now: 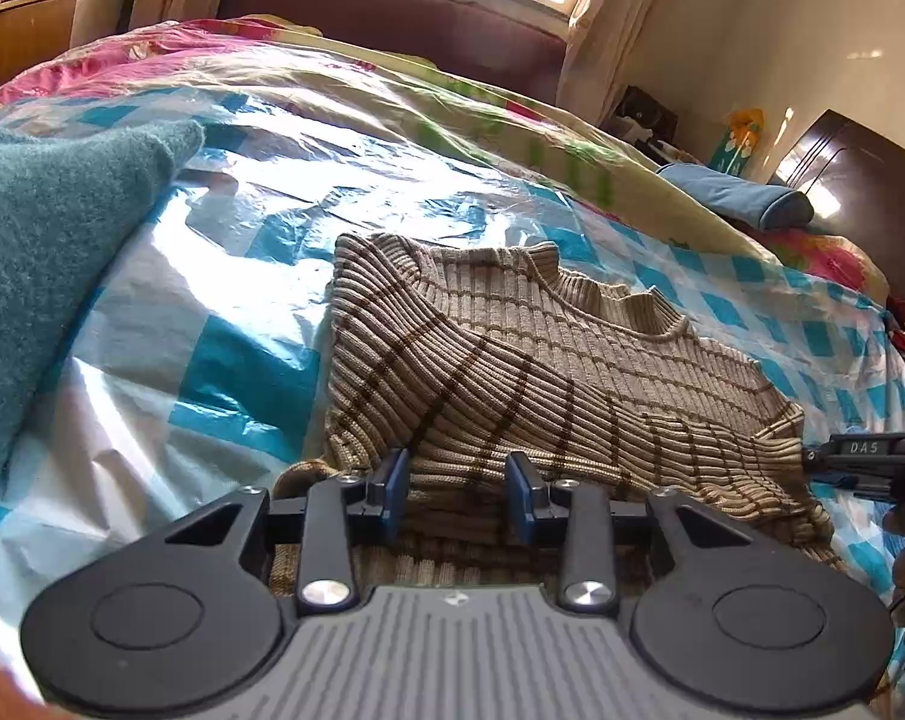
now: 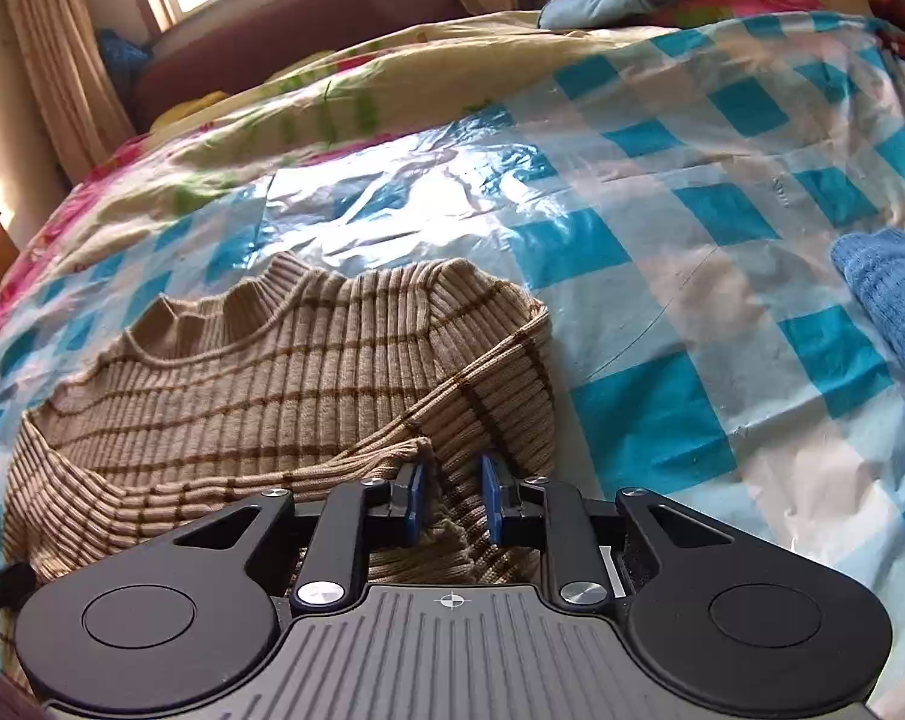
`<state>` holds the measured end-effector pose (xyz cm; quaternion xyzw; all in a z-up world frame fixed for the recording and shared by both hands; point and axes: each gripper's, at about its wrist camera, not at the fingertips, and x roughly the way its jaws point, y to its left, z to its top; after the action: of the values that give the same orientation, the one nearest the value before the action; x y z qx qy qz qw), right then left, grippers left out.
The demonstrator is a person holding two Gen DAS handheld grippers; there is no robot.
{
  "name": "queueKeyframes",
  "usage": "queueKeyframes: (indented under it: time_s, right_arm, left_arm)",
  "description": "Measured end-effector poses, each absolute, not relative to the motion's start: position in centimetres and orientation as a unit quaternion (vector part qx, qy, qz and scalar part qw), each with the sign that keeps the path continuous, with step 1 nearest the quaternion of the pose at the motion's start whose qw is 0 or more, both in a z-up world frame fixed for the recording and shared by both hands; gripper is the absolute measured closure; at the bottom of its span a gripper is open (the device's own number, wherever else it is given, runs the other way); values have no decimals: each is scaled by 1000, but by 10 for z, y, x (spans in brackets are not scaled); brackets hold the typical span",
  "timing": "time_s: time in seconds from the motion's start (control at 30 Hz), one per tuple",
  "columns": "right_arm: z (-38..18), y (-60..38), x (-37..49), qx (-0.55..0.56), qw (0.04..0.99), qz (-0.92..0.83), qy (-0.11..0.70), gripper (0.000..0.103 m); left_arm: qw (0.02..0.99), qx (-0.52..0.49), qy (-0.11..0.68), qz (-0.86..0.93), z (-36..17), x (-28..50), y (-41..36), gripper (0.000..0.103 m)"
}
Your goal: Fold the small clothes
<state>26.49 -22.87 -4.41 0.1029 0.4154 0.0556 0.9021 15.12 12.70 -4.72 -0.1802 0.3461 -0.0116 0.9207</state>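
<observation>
The bed (image 1: 260, 276) wears a glossy blue-and-white checked plastic sheet (image 2: 662, 192). On it lies a tan ribbed striped sweater (image 1: 512, 360), flat, collar pointing toward the window end, both sleeves crossed over the body; its long axis runs from collar to hem. The hem is hidden under both tools. The left claw (image 1: 461, 492) stands apart over the knit; the right claw (image 2: 452, 498) stands apart, knit bunched between its pads.

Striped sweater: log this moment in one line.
beige brown-striped ribbed sweater sleeves folded in | left tool open over hem | right tool open
</observation>
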Motion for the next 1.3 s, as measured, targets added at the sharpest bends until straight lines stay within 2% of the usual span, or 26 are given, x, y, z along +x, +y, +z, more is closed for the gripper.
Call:
queueKeyframes:
  time_s: [0.23, 0.47, 0.83, 1.0, 1.3]
  right_arm:
    - [-9, -244, 214, 109, 901, 106, 406, 76]
    - [3, -263, 133, 110, 868, 151, 460, 70]
    - [-11, -272, 47, 123, 790, 174, 576, 69]
    - [-12, -264, 38, 112, 776, 184, 592, 63]
    - [-19, -251, 40, 112, 751, 210, 615, 63]
  left_arm:
    - [905, -194, 377, -28, -34, 107, 146, 63]
    - [881, -193, 427, -61, -25, 43, 154, 63]
    - [863, -182, 465, -80, -10, -8, 157, 63]
    - [851, -171, 487, -96, -3, -25, 153, 63]
    - [825, -172, 526, -111, -4, -39, 146, 63]
